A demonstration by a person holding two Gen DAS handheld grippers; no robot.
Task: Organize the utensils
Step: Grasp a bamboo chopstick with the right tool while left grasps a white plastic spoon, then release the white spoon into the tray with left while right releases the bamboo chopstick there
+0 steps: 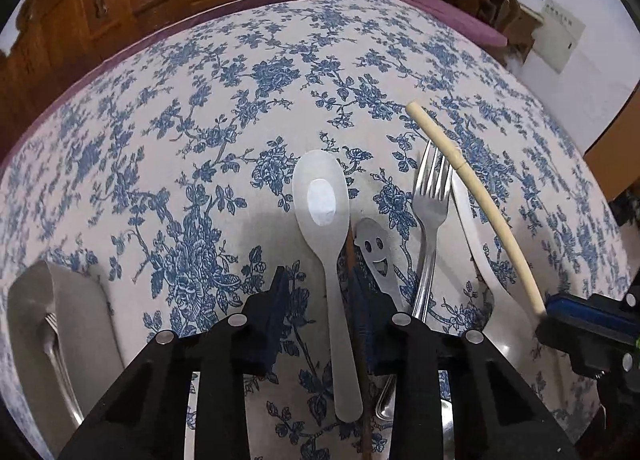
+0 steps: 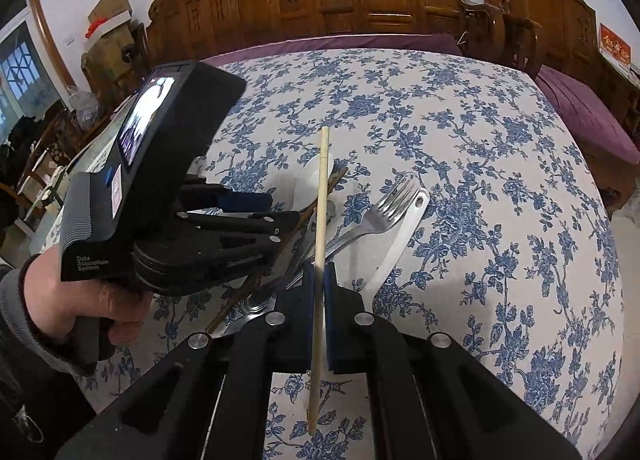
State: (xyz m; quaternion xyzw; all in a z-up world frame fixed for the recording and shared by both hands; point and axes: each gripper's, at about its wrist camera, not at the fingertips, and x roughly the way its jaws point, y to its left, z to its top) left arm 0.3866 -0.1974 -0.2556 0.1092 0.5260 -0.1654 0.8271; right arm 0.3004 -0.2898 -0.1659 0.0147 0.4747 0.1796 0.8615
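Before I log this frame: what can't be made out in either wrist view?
- Left wrist view: handle ends of the steel fork and smiley-face utensil hidden behind the left hand-held gripper.
- Left wrist view: grey tray cut off by the edge.
- Right wrist view: white spoon mostly hidden by the left hand-held gripper and the pale chopstick.

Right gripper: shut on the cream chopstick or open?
Shut: in the right wrist view the right gripper has both blue pads pressed against the cream chopstick.
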